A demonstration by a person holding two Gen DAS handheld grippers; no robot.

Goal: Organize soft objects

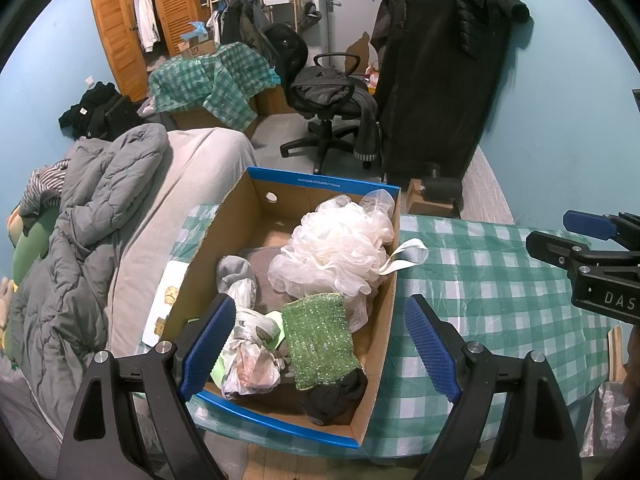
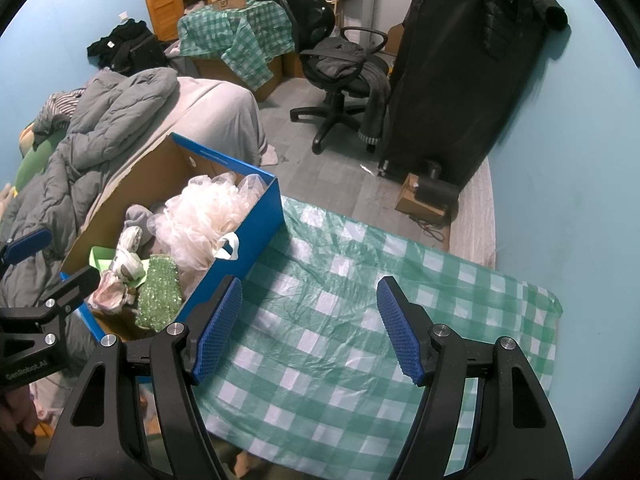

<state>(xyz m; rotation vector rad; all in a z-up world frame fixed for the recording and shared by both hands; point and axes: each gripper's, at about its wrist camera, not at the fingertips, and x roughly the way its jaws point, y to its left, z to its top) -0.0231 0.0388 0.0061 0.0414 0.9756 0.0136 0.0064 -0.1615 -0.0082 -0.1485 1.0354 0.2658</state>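
Observation:
A blue-edged cardboard box (image 1: 376, 344) (image 2: 244, 236) stands on the green checked tablecloth (image 1: 488, 280) (image 2: 340, 320). Inside lie a white mesh bath pouf (image 1: 340, 252) (image 2: 200, 216), a green sparkly sponge cloth (image 1: 318, 340) (image 2: 158, 296), a grey sock (image 1: 236, 272), a knotted plastic bag (image 1: 250, 356) and a dark cloth (image 1: 334, 396). My left gripper (image 1: 320, 348) hovers open over the box's near end, nothing between its fingers. My right gripper (image 2: 310, 330) stands open above bare tablecloth to the right of the box. It also shows at the right edge of the left wrist view (image 1: 568, 236).
A bed with a grey quilt (image 1: 84, 216) (image 2: 80, 144) lies left of the table. Beyond are an office chair (image 1: 320, 92) (image 2: 340, 64), a tall black covered rack (image 1: 440, 80) (image 2: 460, 80), a small carton on the floor (image 2: 424, 196) and a wooden wardrobe (image 1: 132, 28).

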